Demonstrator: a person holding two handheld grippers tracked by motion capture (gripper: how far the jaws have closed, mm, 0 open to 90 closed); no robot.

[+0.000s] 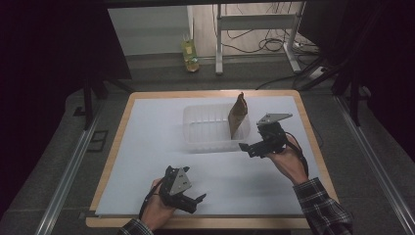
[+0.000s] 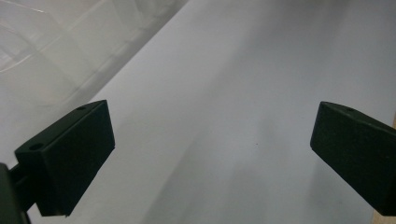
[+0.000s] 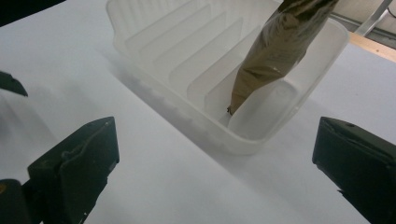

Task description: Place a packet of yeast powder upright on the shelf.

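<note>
The left gripper (image 1: 192, 201) is held near the table's front edge, jaws wide, nothing between them; the right gripper (image 1: 250, 147) is seen beside the tub (image 1: 198, 142), jaws wide and empty; a brown bag (image 1: 237, 116), perhaps paper, is propped upright at the tub's right end.

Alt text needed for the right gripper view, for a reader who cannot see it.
A brown pouch stands tilted in the end slot of a clear ribbed plastic tray on a white table. The right gripper is open in the foreground, its black jaws wide apart with nothing between them, short of the tray.
</note>
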